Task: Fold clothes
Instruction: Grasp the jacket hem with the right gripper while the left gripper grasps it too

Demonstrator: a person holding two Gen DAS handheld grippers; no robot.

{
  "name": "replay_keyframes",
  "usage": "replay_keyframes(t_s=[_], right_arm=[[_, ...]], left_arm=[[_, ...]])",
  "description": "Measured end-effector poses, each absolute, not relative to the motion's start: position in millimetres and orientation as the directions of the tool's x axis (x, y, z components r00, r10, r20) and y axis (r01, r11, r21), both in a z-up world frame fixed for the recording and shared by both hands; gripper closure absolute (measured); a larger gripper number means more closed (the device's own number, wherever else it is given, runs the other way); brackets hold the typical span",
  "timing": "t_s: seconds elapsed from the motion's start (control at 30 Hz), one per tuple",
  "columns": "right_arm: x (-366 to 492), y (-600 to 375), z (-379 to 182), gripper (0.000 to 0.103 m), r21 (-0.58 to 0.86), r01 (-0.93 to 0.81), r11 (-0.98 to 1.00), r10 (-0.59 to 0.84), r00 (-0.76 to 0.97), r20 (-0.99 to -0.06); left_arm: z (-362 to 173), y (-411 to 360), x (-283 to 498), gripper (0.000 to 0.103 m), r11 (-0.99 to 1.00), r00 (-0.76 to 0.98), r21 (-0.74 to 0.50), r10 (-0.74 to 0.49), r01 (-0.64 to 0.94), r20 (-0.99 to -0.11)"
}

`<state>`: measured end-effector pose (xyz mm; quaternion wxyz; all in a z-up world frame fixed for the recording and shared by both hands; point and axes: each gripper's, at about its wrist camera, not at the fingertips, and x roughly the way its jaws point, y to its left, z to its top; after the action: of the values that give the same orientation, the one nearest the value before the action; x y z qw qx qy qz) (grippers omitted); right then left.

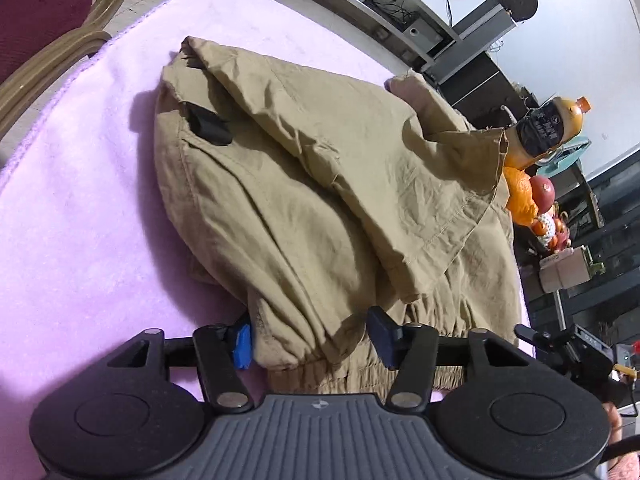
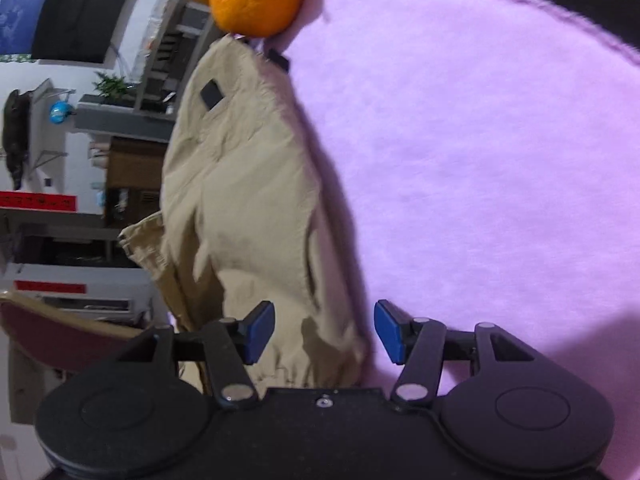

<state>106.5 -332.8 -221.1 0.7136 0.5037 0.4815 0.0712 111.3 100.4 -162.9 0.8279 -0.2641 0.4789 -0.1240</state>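
Khaki trousers [image 1: 304, 200] half folded on pink surface [image 1: 80, 220], elastic waistband between spread pads of left tool [image 1: 312, 340] and right tool [image 2: 324, 332], not yet pinched, ready for next fold.

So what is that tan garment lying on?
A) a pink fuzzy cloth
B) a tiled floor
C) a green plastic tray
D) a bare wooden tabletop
A: the tan garment is spread over a pink fuzzy cloth that covers the surface all around it, and the right wrist view shows the same cloth beside it.
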Motion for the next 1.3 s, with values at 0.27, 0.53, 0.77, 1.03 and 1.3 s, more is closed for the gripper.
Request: replay_keyframes(t_s=[0.27,0.53,0.77,1.03,1.3], right_arm=[[109.2,-305.0,-230.1,0.047,0.838,0.351,0.417,0.764,0.365,-0.533],[110.7,-315.5,-224.5,0.046,0.824,0.355,0.443,0.662,0.49,-0.567],[116.3,-297.9,-223.0,0.045,0.829,0.306,0.468,0.71,0.428,-0.559],[115.2,-299.8,-217.1,0.055,0.811,0.321,0.488,0.566,0.591,-0.575],[115.6,-289.0,-192.4,0.092,0.751,0.388,0.534,0.502,0.569,-0.651]], left_arm=[[-156.1,108.3,106.0,0.05,0.768,0.562,-0.64,-0.519,-0.024,-0.644],[-169.3,101.0,113.3,0.05,0.776,0.514,-0.628,-0.513,-0.065,-0.687],[-173.1,101.5,114.5,0.057,0.775,0.496,-0.626,-0.51,-0.088,-0.702],[-179.8,96.4,121.8,0.065,0.747,0.521,-0.653,-0.511,-0.125,-0.684],[-146.4,94.3,125.5,0.098,0.778,0.46,-0.605,-0.48,-0.17,-0.747]])
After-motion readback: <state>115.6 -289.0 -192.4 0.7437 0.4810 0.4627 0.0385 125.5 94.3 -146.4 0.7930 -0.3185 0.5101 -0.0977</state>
